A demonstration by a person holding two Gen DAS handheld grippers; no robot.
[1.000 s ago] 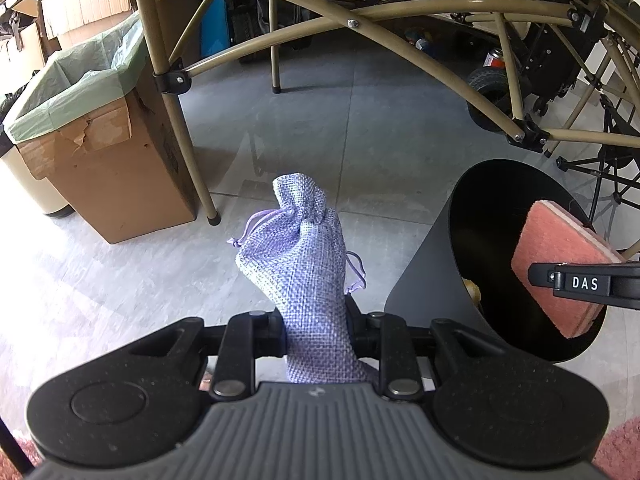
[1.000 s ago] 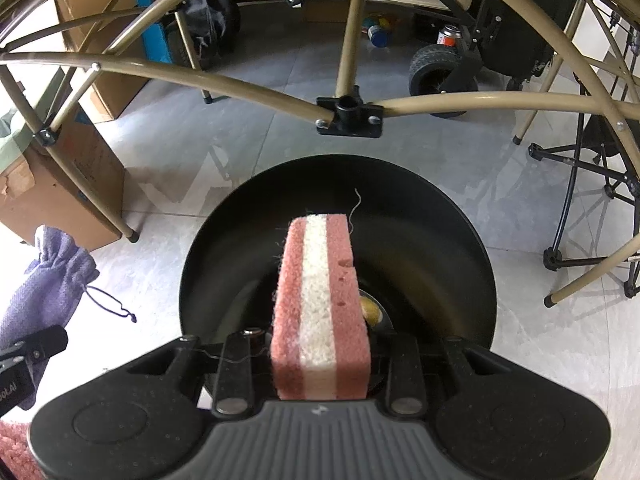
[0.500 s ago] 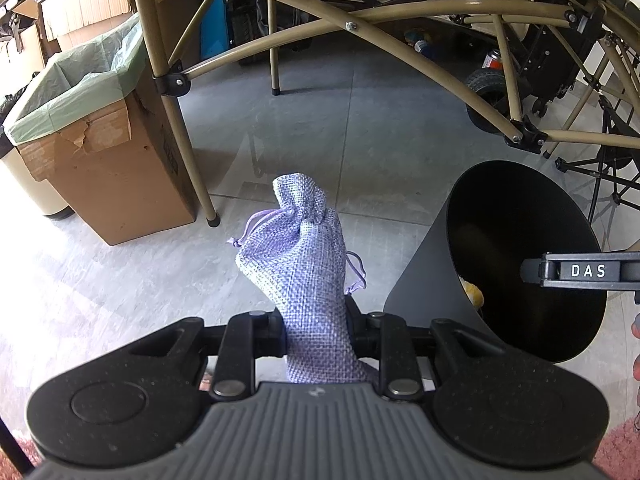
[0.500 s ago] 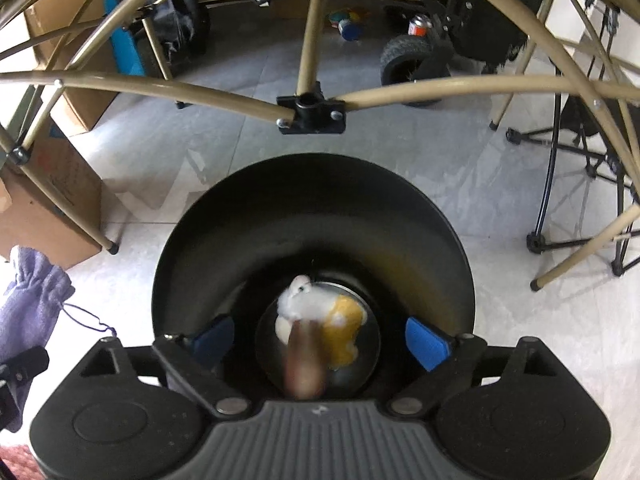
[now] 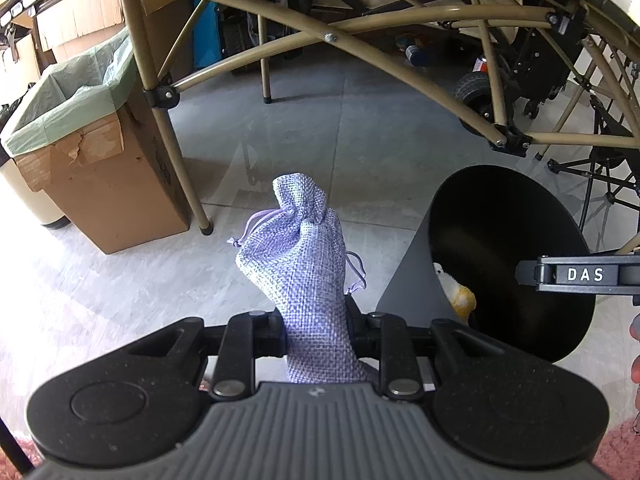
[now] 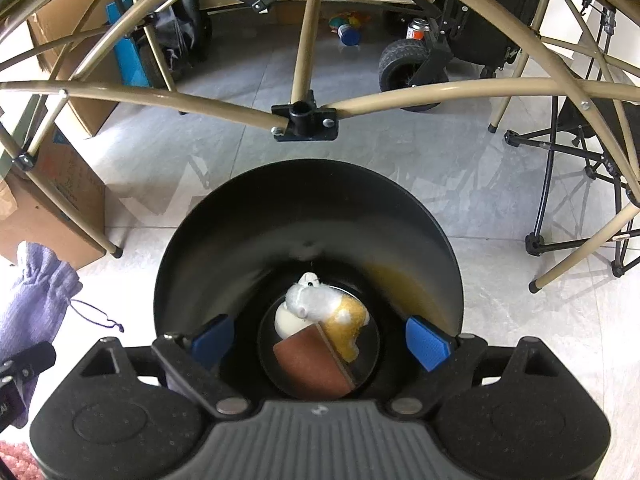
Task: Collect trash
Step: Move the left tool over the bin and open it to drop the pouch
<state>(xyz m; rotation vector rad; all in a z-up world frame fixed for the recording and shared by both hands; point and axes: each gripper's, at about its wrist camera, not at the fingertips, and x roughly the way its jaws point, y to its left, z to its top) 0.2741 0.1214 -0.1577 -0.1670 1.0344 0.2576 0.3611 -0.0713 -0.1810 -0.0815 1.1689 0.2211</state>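
Right gripper point(image 6: 320, 338) spread wide over the black bin point(image 6: 400, 216), jaws have just been opening, nothing between them; sponge point(image 6: 312, 364) now lies at the bin bottom against a white-and-yellow plush toy point(image 6: 320, 306). Left gripper point(image 5: 316, 326) pinched tight on the lilac burlap pouch point(image 5: 298, 248), held in the air beside the bin, left of its rim. Risks: pouch hangs outside the mouth, so a release here likely drops it on the floor; its loose drawstring point(image 6: 96, 316) could snag a finger on release; right gripper sits over the opening, so swinging the left across could collide the 2.
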